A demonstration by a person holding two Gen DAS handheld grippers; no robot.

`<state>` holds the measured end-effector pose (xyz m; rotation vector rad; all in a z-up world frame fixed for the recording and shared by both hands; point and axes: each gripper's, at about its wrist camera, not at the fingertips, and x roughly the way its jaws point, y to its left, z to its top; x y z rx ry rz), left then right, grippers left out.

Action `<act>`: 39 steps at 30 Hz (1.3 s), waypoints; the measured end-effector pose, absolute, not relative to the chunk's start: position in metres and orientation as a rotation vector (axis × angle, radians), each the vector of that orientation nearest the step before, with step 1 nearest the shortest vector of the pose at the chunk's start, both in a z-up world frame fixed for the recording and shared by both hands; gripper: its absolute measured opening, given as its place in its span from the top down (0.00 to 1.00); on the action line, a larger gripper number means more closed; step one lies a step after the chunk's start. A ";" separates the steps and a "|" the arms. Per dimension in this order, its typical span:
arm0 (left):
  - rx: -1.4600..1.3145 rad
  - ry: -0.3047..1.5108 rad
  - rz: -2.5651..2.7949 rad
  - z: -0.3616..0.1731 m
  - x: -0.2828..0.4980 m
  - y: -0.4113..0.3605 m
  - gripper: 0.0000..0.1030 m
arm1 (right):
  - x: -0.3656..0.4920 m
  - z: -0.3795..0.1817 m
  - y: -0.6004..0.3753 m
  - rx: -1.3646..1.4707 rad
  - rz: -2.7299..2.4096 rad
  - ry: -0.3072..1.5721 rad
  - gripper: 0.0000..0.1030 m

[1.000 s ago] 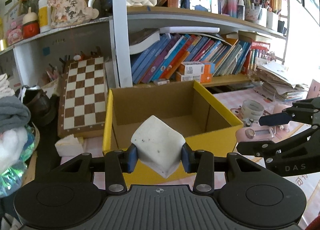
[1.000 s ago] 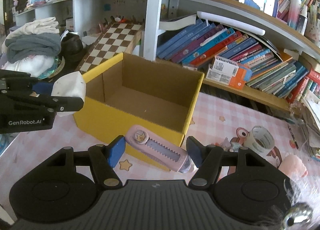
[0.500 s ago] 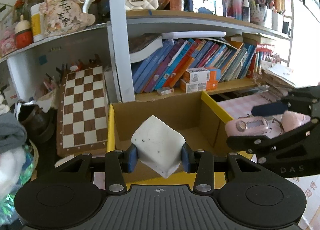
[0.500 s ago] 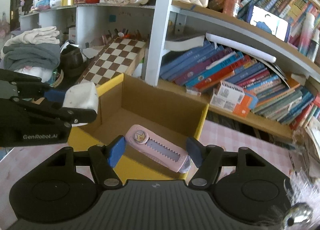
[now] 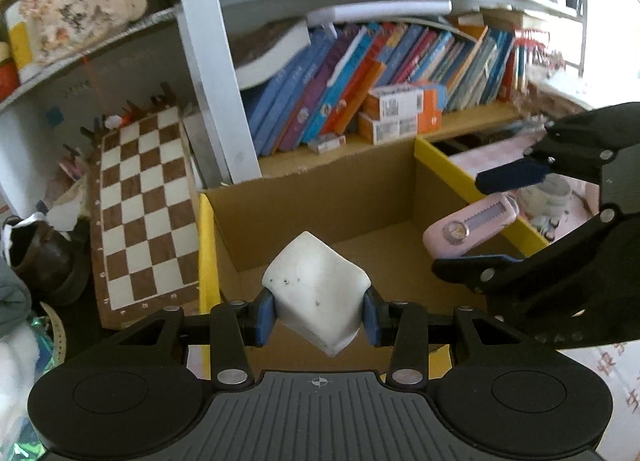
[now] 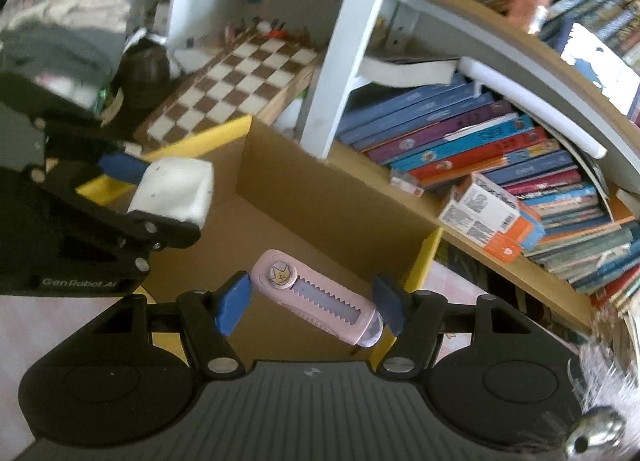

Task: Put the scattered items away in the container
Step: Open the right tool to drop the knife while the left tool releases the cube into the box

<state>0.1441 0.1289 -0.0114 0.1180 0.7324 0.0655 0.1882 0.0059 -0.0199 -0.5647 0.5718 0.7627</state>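
Note:
My left gripper [image 5: 318, 315] is shut on a white eraser block [image 5: 316, 291] and holds it above the open yellow cardboard box [image 5: 206, 245], over its near-left part. My right gripper [image 6: 310, 303] is shut on a pink utility knife [image 6: 316, 297], held diagonally above the box [image 6: 426, 257] interior. In the left wrist view the right gripper [image 5: 484, 221] and the knife [image 5: 470, 227] hang over the box's right side. In the right wrist view the left gripper [image 6: 160, 201] with the eraser [image 6: 172, 189] is at the left. The box's visible floor is bare.
A chessboard [image 5: 140, 213] leans left of the box. A bookshelf with books [image 5: 360, 73] and small cartons [image 5: 400, 113] stands right behind it. A roll of tape [image 5: 548, 193] lies on the pink tablecloth at right. Folded clothes [image 6: 60, 37] pile at far left.
Both grippers moved forward and over the box opening, still holding the eraser and the knife. The view tilted downward toward the box interior.

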 end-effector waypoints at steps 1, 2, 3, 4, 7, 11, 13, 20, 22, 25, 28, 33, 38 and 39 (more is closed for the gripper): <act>0.122 0.744 0.062 -0.013 0.147 0.129 0.60 | 0.191 -0.023 0.008 -0.578 0.768 0.577 0.37; 0.122 0.755 0.059 -0.015 0.150 0.130 0.60 | 0.193 -0.026 0.010 -0.588 0.774 0.584 0.37; 0.119 0.768 0.056 -0.017 0.153 0.131 0.60 | 0.195 -0.028 0.012 -0.597 0.780 0.591 0.37; 0.116 0.781 0.052 -0.019 0.156 0.132 0.60 | 0.198 -0.031 0.014 -0.608 0.785 0.597 0.37; 0.104 0.819 0.041 -0.024 0.165 0.135 0.60 | 0.204 -0.038 0.019 -0.635 0.803 0.614 0.37; 0.098 0.854 0.039 -0.029 0.176 0.140 0.60 | 0.218 -0.040 0.024 -0.630 0.843 0.650 0.37; 0.102 0.863 0.042 -0.030 0.181 0.141 0.60 | 0.223 -0.040 0.027 -0.636 0.865 0.659 0.37; 0.108 0.927 0.030 -0.044 0.194 0.144 0.60 | 0.237 -0.040 0.030 -0.612 0.931 0.702 0.37; 0.107 0.938 0.024 -0.047 0.196 0.144 0.60 | 0.240 -0.039 0.029 -0.613 0.937 0.707 0.37; 0.099 0.949 0.019 -0.049 0.198 0.145 0.60 | 0.247 -0.039 0.030 -0.616 0.913 0.704 0.37; 0.091 0.960 0.018 -0.053 0.200 0.145 0.59 | 0.253 -0.040 0.033 -0.633 0.898 0.712 0.37; 0.089 0.977 0.014 -0.057 0.204 0.146 0.59 | 0.254 -0.055 0.043 -0.723 0.911 0.744 0.37; 0.092 0.984 0.017 -0.059 0.205 0.146 0.59 | 0.261 -0.066 0.048 -0.735 0.919 0.796 0.37; 0.093 0.986 0.017 -0.059 0.205 0.146 0.59 | 0.261 -0.066 0.048 -0.741 0.918 0.793 0.37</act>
